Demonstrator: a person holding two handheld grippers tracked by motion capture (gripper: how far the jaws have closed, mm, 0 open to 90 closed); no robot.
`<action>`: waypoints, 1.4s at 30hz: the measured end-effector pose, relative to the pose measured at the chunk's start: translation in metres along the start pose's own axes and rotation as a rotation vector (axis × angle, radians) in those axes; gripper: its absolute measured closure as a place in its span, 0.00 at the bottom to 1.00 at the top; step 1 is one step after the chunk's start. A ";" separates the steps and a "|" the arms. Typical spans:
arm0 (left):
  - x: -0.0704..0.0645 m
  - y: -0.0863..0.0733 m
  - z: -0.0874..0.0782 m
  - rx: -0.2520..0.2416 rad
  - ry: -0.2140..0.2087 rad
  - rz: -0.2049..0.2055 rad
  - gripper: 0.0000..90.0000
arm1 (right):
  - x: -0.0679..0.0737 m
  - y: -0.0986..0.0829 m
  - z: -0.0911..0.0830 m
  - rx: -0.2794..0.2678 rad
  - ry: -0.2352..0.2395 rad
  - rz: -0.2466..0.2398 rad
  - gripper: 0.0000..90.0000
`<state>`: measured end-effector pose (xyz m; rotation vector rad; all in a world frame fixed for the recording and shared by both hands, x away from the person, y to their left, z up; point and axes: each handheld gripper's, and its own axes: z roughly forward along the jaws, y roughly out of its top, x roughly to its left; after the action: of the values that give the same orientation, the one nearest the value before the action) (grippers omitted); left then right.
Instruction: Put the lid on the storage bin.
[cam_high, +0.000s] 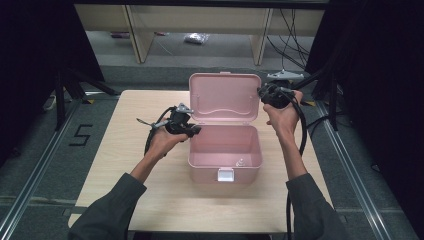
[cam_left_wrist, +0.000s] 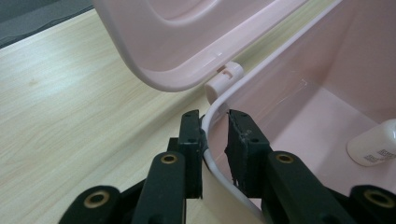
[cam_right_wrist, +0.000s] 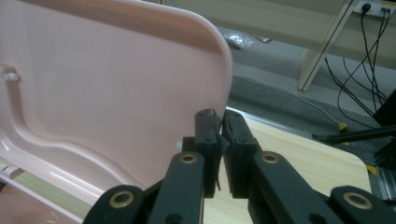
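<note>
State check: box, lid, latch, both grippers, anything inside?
Pink box: upright on the table, open.
Lid: raised, standing up.
Front latch: undone.
White bottle: lying inside the box.
Left gripper: jaws astride the box rim.
Right gripper: jaws nearly shut at the lid's edge.

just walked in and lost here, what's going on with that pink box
A person is working a pink plastic box on a wooden table with a gripper in each hand. The left gripper straddles the box's left rim near the hinge, jaws a little apart. The right gripper is at the right edge of the lid, which stands open and upright. A small white bottle lies inside the box.
</note>
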<state>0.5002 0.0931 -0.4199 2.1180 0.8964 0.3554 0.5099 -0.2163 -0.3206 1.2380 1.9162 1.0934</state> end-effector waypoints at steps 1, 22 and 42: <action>0.000 -0.001 0.000 -0.005 -0.004 -0.003 0.84 | -0.001 -0.001 -0.002 -0.005 0.005 -0.005 0.96; -0.002 -0.001 -0.004 -0.033 0.017 -0.013 0.75 | 0.004 -0.012 -0.022 -0.055 0.013 -0.023 0.96; -0.016 -0.019 -0.066 -0.042 -0.070 0.000 0.57 | 0.008 -0.011 -0.022 -0.056 0.024 -0.048 0.96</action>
<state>0.4456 0.1267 -0.3911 2.0793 0.8416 0.2962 0.4843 -0.2185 -0.3196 1.1476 1.9097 1.1339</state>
